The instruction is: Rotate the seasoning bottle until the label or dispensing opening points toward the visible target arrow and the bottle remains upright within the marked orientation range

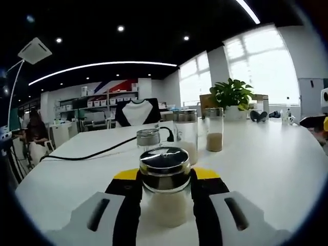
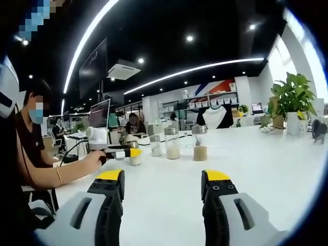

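A glass seasoning bottle (image 1: pixel 165 205) with a chrome lid and pale powder stands upright on the white table (image 1: pixel 266 169). My left gripper (image 1: pixel 165 174) is shut on it, with a yellow-tipped jaw pressed against each side of the glass. In the right gripper view the same bottle (image 2: pixel 135 157) sits far off to the left, held by the left gripper (image 2: pixel 121 152) in a person's hand. My right gripper (image 2: pixel 164 187) hovers open above the table with nothing between its jaws.
Three more glass shakers stand behind the held bottle: a short one (image 1: pixel 148 138), a tall one (image 1: pixel 186 134) and another (image 1: pixel 214 129). A black cable (image 1: pixel 92 154) crosses the table. A potted plant (image 1: pixel 231 95) stands at the far right. A seated person (image 2: pixel 31 148) is at the left.
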`<state>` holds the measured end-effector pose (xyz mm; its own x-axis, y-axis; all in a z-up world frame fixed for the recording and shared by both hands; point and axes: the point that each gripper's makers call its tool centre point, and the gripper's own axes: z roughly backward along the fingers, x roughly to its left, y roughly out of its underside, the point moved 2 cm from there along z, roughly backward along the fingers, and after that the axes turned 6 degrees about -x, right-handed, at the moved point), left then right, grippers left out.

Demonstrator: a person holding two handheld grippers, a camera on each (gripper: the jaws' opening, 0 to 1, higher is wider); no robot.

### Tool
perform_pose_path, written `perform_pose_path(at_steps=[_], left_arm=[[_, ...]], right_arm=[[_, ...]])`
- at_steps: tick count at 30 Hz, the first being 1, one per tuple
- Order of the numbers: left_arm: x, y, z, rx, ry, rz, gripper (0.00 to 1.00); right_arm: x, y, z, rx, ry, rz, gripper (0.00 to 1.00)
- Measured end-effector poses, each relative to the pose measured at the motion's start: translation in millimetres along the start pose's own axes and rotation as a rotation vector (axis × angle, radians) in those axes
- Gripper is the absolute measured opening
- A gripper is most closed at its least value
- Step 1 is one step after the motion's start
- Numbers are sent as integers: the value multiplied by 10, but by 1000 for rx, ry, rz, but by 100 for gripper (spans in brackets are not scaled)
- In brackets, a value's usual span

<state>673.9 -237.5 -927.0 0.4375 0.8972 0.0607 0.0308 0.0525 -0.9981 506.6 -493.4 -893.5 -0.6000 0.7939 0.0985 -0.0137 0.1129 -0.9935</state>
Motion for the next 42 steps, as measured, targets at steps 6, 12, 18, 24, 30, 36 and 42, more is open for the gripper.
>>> perform_pose_path(at_steps=[6,12,18,24,30,36,42], left_arm=[[15,-12,-48,-11,13,7,38],[22,-20,-38,2,22,-1,38],[-79,-139,33,-15,64,-2,38],[-364,-328,68,-48,181,-12,38],[-624,-429,131,-59,265,-7,38],[-835,-512,211,-64,317,-23,38],[-1041,-561,303,-60,394,-46,38]], right_arm=[[-51,-3,25,-5,12,-1,60],[-84,-24,61,-11,20,6,59],[-113,-43,93,-16,31,6,60],[-86,-20,87,-1,21,13,60],[-36,-6,47,4,5,14,60],[30,23,0,18,-22,16,60],[119,23,-53,25,-55,30,60]])
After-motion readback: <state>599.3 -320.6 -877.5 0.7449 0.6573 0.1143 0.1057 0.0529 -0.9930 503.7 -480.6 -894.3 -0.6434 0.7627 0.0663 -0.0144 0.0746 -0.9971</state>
